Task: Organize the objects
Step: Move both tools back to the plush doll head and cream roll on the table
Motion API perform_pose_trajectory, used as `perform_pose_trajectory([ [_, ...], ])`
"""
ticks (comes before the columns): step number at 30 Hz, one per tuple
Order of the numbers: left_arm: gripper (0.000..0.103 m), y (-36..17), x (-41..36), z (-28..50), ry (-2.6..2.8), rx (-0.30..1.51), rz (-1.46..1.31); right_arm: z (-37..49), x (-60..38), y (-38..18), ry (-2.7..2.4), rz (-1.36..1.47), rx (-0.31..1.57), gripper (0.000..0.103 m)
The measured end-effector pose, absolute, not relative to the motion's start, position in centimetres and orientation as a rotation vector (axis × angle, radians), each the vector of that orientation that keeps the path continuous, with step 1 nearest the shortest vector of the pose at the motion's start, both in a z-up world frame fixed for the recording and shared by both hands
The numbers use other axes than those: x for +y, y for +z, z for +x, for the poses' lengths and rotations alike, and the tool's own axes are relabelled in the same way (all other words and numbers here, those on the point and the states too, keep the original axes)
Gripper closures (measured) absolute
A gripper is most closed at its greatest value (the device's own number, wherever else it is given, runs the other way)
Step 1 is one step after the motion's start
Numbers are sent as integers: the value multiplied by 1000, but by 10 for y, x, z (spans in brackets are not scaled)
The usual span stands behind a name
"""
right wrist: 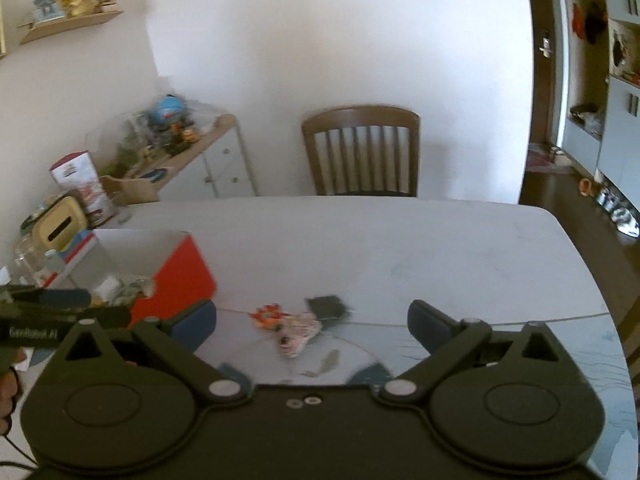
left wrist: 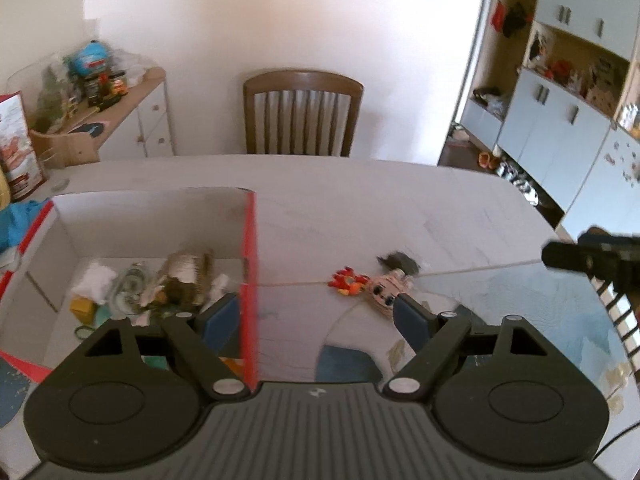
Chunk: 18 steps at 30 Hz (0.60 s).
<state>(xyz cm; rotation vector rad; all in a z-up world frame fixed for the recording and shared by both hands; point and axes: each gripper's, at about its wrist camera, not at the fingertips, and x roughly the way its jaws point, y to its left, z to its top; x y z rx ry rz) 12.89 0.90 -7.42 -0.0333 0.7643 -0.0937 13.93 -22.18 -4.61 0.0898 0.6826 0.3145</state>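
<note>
Toys: a red-orange toy [left wrist: 347, 283], a pale figure [left wrist: 386, 291] with big eyes and a dark piece [left wrist: 400, 263] lie close together on the table [left wrist: 360, 200], right of the box.
Box: an open box [left wrist: 249, 264] with red outer sides and white inside sits at the table's left; small items, blurred, are heaped on its floor.
Left gripper: the left gripper [left wrist: 316, 314] hovers low with its jaws apart and nothing between them; one finger [left wrist: 218, 318] is over the box's inside, the other beside the figure, so the red wall stands between them.
Right gripper: the right gripper [right wrist: 312, 326] has its jaws spread wide and empty, with the toys on the table beyond the gap.
Between the tools: in the right wrist view the left tool's black body crosses the lower left, in front of the box.
Mat: a glossy blue-patterned mat [left wrist: 520, 292] covers the near table edge.
Around: a wooden chair [left wrist: 303, 114] stands at the far side; a cluttered sideboard [left wrist: 132, 120] to the left, cupboards [left wrist: 560, 128] to the right.
</note>
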Motion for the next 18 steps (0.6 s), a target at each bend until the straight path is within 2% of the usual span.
perform_pose_trajectory([
  [18, 19, -175, -62, 132, -156, 902, 52, 191, -212, -112, 356, 47, 819, 2],
])
